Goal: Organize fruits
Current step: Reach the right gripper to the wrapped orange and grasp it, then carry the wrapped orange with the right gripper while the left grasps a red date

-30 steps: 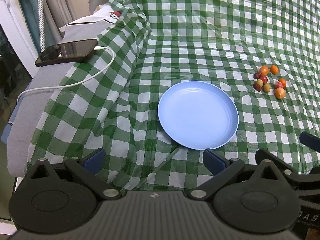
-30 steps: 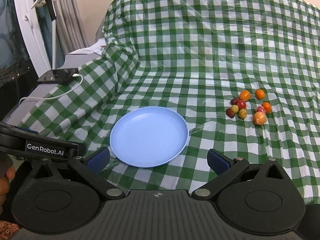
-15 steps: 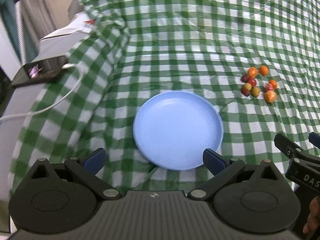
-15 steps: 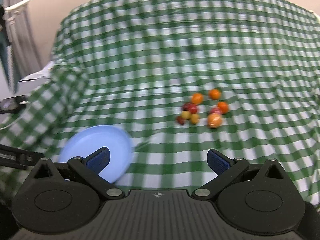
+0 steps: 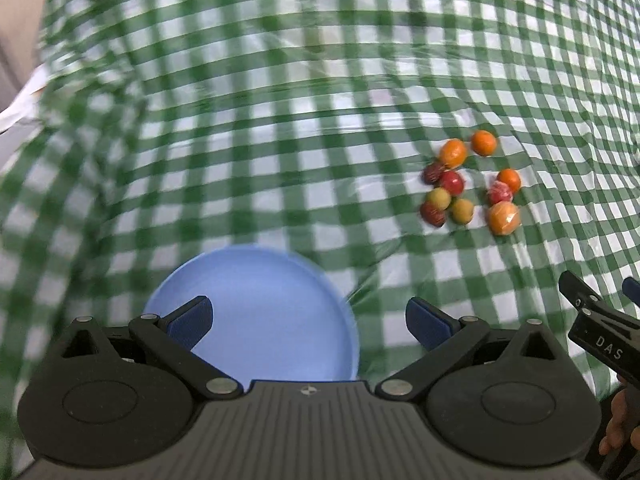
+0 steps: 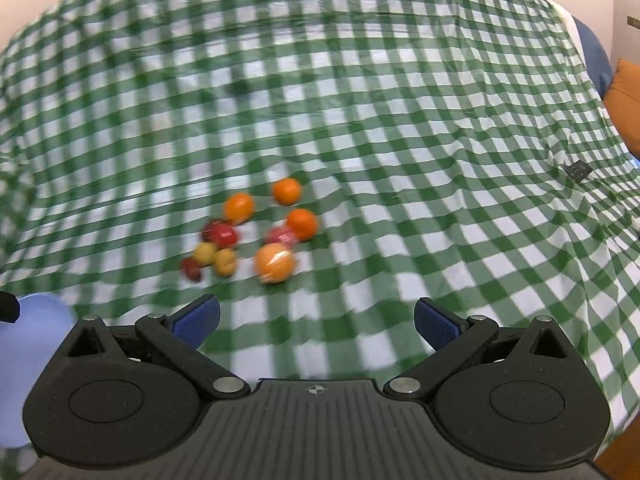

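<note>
A cluster of several small orange, red and yellow fruits (image 5: 468, 184) lies on the green checked cloth, at the right in the left wrist view and left of centre in the right wrist view (image 6: 256, 232). A light blue plate (image 5: 260, 312) lies empty just ahead of my left gripper (image 5: 308, 320), which is open and empty over the plate's near part. My right gripper (image 6: 316, 320) is open and empty, a short way in front of the fruits. The plate's edge shows at the far left of the right wrist view (image 6: 32, 340). The right gripper's side shows at the right edge of the left wrist view (image 5: 600, 336).
The green and white checked cloth (image 6: 400, 120) covers the whole surface, with folds at the left and right. An orange cushion (image 6: 626, 100) sits past the cloth's right edge. A small dark tag (image 6: 577, 169) lies on the cloth at the right.
Both grippers have swung to the right. The phone and cable at the left have left view. The fruits sit nearer the centre of both views. Both grippers stay open.
</note>
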Motion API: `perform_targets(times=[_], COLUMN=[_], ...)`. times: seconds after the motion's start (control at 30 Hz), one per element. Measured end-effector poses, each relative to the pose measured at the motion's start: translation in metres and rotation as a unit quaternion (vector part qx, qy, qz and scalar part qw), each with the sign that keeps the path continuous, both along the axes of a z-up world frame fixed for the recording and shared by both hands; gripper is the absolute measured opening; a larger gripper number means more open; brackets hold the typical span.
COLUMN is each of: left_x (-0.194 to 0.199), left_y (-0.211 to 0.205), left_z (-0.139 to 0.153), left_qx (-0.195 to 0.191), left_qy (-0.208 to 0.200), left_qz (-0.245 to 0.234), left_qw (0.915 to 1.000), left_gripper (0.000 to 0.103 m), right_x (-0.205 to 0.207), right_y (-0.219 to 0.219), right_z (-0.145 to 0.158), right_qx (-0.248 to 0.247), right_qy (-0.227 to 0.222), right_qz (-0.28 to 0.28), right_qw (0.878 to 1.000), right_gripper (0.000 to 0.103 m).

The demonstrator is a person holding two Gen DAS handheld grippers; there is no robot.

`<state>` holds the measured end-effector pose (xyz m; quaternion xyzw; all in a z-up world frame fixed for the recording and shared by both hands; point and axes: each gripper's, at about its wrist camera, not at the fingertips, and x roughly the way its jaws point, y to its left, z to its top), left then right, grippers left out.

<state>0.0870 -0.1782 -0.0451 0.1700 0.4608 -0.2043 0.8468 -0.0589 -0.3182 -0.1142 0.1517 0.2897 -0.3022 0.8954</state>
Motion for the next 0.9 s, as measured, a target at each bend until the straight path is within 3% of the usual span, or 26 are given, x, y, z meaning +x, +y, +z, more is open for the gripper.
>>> perform_targets(times=[0.13, 0.33, 0.43, 0.47, 0.5, 0.57, 0.7, 0.77, 0.8, 0.9], left_x=[0.027, 0.058, 0.067, 0.069, 0.070, 0.072, 0.072, 0.072, 0.071, 0.073], left_y=[-0.045, -0.092, -0.108, -0.112, -0.116, -0.123, -0.137, -0.145, -0.149, -0.155], left_z=[-0.030, -0.065, -0.076, -0.080, -0.083, -0.089, -0.097, -0.101, -0.101, -0.105], left_qx=[0.001, 0.014, 0.022, 0.025, 0.029, 0.029, 0.019, 0.014, 0.013, 0.006], left_qy=[0.021, 0.033, 0.034, 0.035, 0.036, 0.044, 0.048, 0.043, 0.041, 0.055], left_qz=[-0.045, -0.089, -0.105, -0.109, -0.113, -0.122, -0.141, -0.152, -0.157, -0.171], left_qw=[0.9988, 0.9954, 0.9936, 0.9931, 0.9926, 0.9911, 0.9886, 0.9873, 0.9868, 0.9837], left_gripper=[0.103, 0.103, 0.103, 0.103, 0.103, 0.103, 0.102, 0.096, 0.086, 0.036], right_x=[0.024, 0.079, 0.103, 0.108, 0.110, 0.105, 0.092, 0.089, 0.089, 0.092], right_y=[-0.029, -0.045, -0.046, -0.049, -0.053, -0.059, -0.085, -0.096, -0.098, -0.094], right_z=[-0.020, -0.055, -0.070, -0.076, -0.079, -0.079, -0.079, -0.083, -0.084, -0.091], right_qx=[-0.013, -0.030, -0.035, -0.033, -0.025, -0.019, -0.017, 0.003, 0.005, -0.017], right_qy=[0.005, 0.028, 0.038, 0.042, 0.031, 0.007, 0.004, -0.007, -0.009, 0.002], right_qz=[0.016, 0.095, 0.122, 0.127, 0.132, 0.129, 0.088, 0.079, 0.078, 0.085], right_qw=[1.000, 0.995, 0.991, 0.990, 0.990, 0.992, 0.996, 0.997, 0.997, 0.996], right_gripper=[0.102, 0.094, 0.081, 0.068, 0.064, 0.042, 0.041, 0.041, 0.042, 0.043])
